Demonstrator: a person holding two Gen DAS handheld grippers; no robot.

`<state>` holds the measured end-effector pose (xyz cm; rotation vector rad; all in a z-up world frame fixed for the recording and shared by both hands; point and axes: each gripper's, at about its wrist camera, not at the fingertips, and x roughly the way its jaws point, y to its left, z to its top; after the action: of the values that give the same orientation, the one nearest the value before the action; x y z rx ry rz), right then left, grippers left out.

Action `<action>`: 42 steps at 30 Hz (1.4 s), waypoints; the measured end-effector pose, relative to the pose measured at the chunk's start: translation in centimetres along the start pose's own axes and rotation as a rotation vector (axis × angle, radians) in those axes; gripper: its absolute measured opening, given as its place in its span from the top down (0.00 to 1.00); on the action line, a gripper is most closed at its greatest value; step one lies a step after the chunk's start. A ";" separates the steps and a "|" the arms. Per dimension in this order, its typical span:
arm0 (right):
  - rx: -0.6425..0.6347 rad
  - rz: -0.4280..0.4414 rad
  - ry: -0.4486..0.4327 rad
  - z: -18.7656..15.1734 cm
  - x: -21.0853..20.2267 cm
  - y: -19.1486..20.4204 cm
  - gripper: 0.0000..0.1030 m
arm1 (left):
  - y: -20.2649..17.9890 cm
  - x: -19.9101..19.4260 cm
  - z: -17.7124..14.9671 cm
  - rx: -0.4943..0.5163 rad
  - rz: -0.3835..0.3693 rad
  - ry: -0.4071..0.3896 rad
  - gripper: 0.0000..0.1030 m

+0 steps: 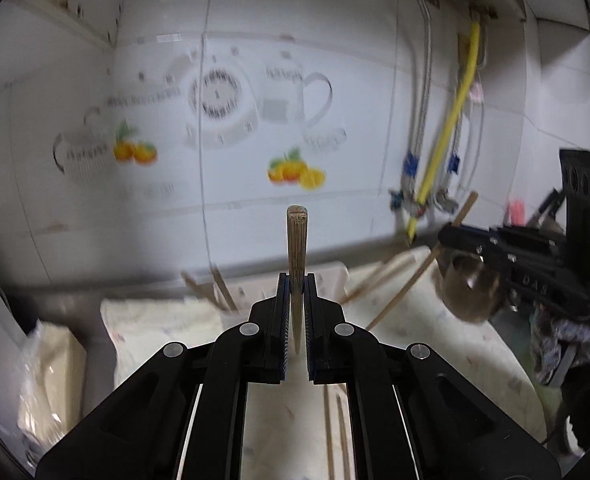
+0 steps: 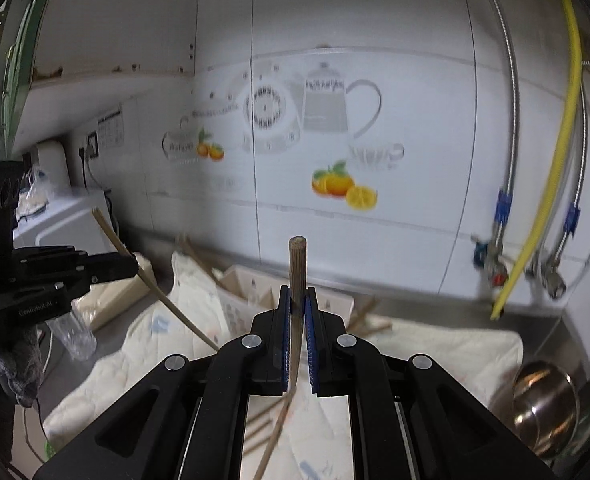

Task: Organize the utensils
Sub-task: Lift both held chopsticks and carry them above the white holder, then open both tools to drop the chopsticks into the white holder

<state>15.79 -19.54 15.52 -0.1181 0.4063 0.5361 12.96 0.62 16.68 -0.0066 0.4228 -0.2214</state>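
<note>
Both claws clamp 1 chopstick each, left gripper (image 1: 296,312) and right gripper (image 2: 297,320), by thin ends, so either stick could pivot and miss the utensil holder (image 2: 251,300).

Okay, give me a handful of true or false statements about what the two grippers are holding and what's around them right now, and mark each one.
1. The left gripper is shut on a wooden chopstick. True.
2. The right gripper is open with nothing in it. False: it is shut on a chopstick too.
3. A metal ladle lies at the right in the right wrist view. True.
4. The hose on the tiled wall is red. False: it is yellow.
5. More chopsticks lie on the pale cloth. True.
</note>
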 end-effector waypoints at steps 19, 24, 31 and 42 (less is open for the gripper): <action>0.035 -0.058 -0.064 4.2 5.4 -2.0 0.93 | 4.5 7.2 2.4 -0.060 0.109 0.022 0.94; 0.047 -0.059 -0.018 3.5 7.2 -2.5 0.93 | 5.3 9.0 1.2 -0.088 0.093 0.078 0.94; 0.061 -0.052 0.023 2.3 8.5 -3.0 0.93 | 6.0 9.2 0.7 -0.118 0.079 0.095 0.94; 0.069 -0.055 0.014 2.1 7.9 -3.1 0.88 | 5.6 7.6 0.9 -0.124 0.075 0.065 0.80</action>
<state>24.31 -18.03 14.25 -0.0663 0.4341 0.4669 21.24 4.45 14.12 -0.1055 0.5005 -0.1209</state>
